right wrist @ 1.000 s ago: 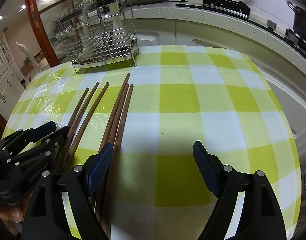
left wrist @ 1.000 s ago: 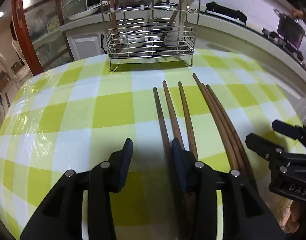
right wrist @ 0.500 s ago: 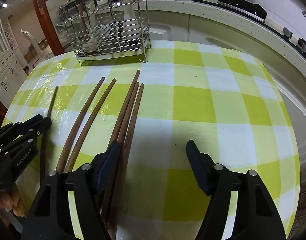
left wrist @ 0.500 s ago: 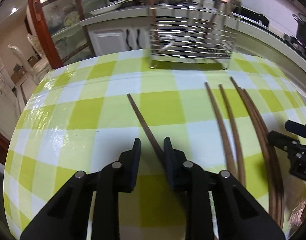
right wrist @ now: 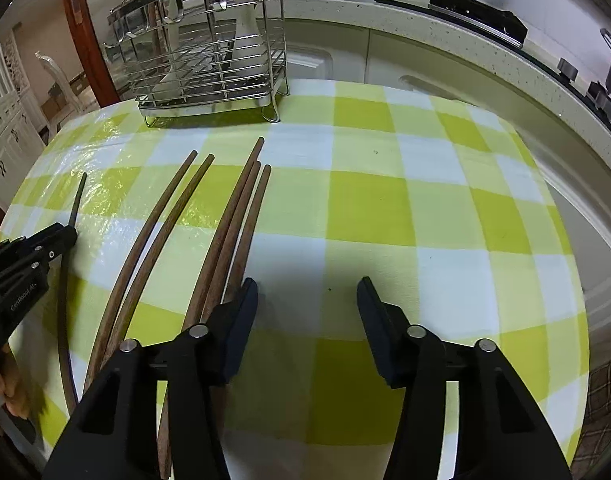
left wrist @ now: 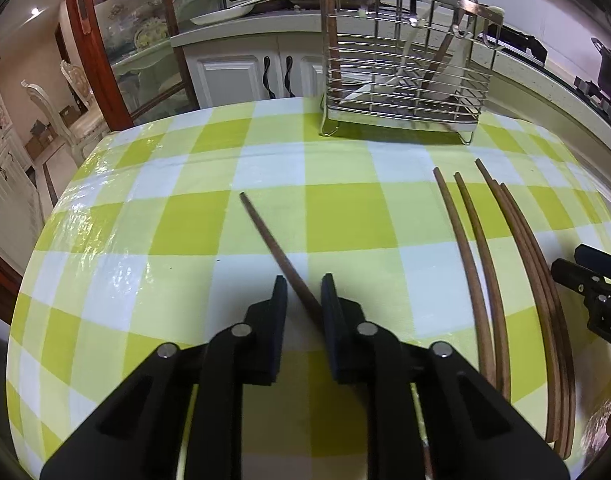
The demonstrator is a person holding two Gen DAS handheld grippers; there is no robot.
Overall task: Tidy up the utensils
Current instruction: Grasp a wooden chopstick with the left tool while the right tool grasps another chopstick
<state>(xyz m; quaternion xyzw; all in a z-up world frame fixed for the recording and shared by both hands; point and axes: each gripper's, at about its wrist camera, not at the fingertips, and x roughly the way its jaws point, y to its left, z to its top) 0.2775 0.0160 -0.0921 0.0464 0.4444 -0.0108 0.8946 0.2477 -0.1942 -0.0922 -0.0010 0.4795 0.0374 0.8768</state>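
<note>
Single dark brown wooden chopstick [left wrist: 279, 254] lies diagonal on the green/white checked tablecloth [left wrist: 345, 216], apart from the rest, its lower part between the black left gripper [left wrist: 303, 294] pads. Jaws have just been closing, now a narrow gap; stick touches the right-hand pad, left-hand pad not clearly on it, so no firm grip visible. Five more brown wooden chopsticks sit to the right: a loose pair [left wrist: 471, 256] and a tight bundle of three [left wrist: 525, 248].

Right wrist view shows what the left doesn't: black right gripper [right wrist: 307, 294] jaws about half apart, just been closing, nothing between them, only bare cloth. Its left-hand finger [right wrist: 241, 316] sits over the bundle of three [right wrist: 235, 232], just beside/on it; contact unclear. Same view has the single stick [right wrist: 75, 204] at far left poking past the left gripper [right wrist: 33, 250], plus fingers of a hand [right wrist: 7, 384] at the edge. Left view only catches a bit of the right gripper [left wrist: 585, 280] at its right edge.

Vs 1 s ago: the single stick lay w/ the other two as a row of three; now pulled away leftward and angled. Bundle of three unchanged.

Silver wire utensil rack [left wrist: 401, 60] stands at the far table edge, holding white utensils [right wrist: 245, 32] and a brown stick-like handle [left wrist: 439, 64]; exact compartments can't tell.
</note>
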